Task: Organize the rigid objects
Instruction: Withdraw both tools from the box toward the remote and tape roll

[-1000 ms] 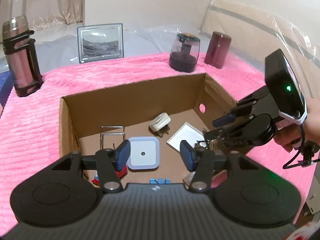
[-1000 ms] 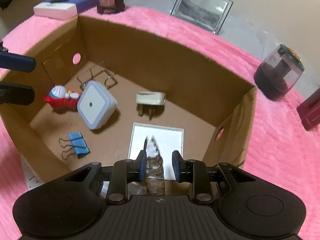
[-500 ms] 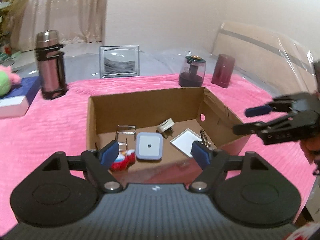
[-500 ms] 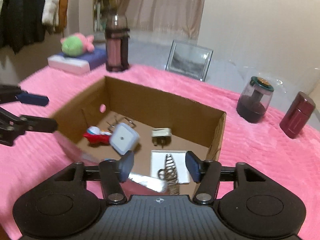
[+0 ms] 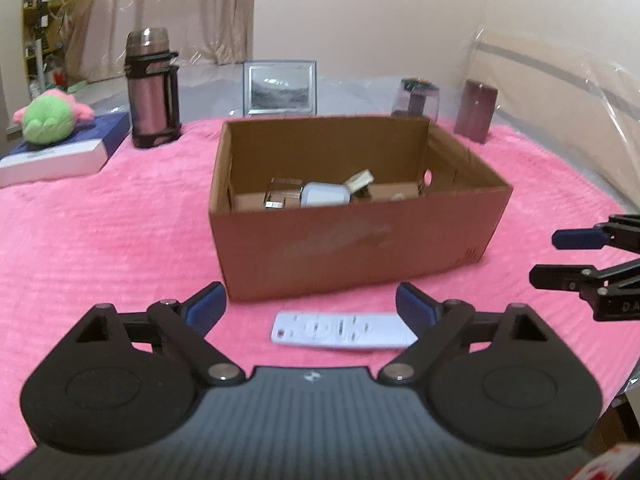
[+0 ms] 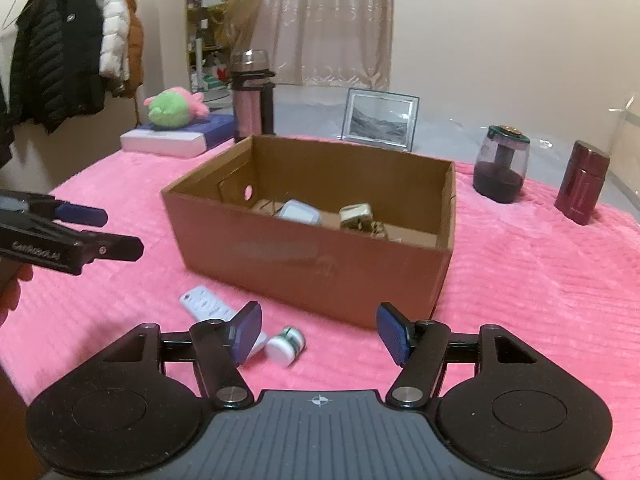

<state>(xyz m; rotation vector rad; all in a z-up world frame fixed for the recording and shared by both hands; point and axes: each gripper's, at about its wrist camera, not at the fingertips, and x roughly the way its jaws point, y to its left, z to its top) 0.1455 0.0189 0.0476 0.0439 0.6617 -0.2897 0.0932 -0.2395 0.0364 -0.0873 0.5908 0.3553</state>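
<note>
A: Both tongs have pulled back out of the cardboard box [image 5: 352,240] since a second ago; the right pair was down inside it over the white tile then, and now the whole box sits ahead of them.

B: Are they gripping anything?

A: No. The left tongs [image 5: 311,307] are spread wide with nothing between the blue pads, and the right tongs [image 6: 320,332] are released the same way.

B: What's nearest to them?

A: A white remote [image 5: 342,330] lies flat on the pink blanket [image 5: 120,240], just in front of the box's near wall and between the left tongs' fingers in that view. From the right side you see a small white roll [image 6: 286,346] just beside the remote's end, a bit blurred.

B: And in the box?

A: A white square night light [image 5: 324,196], a plug adapter [image 5: 360,182] tilted next to it, and a wire clip [image 5: 282,196] on the left. The rest is hidden by the wall.

B: Behind it?

A: A pink flask [image 5: 151,88] upright, a picture frame [image 5: 280,88], a dark jar [image 6: 502,170], a maroon canister [image 6: 584,188], and a green plush toy [image 6: 174,106] on a flat white box [image 6: 180,138].
</note>
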